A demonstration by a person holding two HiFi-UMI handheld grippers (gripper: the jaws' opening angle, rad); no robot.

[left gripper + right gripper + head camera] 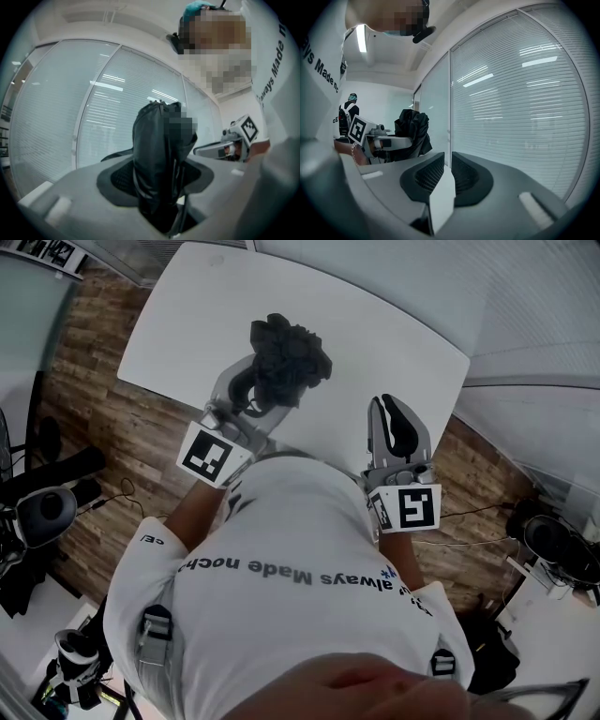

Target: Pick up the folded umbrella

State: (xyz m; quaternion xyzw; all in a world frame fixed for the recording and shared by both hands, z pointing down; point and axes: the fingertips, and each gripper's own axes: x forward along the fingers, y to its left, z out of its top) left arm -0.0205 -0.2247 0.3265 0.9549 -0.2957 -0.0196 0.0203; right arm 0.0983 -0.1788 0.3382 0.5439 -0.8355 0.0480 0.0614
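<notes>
The folded umbrella point(289, 357) is a black, crumpled bundle held above the white table point(375, 324). My left gripper point(261, 395) is shut on its lower part. In the left gripper view the umbrella point(159, 150) stands upright between the jaws of the left gripper point(157, 173) and fills the middle. My right gripper point(398, 418) hovers to the right near the table's near edge, shut with nothing in it point(446, 164). From the right gripper view the umbrella point(411, 129) and the left gripper point(391, 141) show at the left. The right gripper point(220, 149) shows at the right of the left gripper view.
A glass wall with blinds point(525, 93) runs behind the table. Wooden floor point(141, 427) surrounds it, with dark equipment and cables point(47, 507) at the left and more gear point(553, 545) at the right. Another person point(348, 110) stands far off.
</notes>
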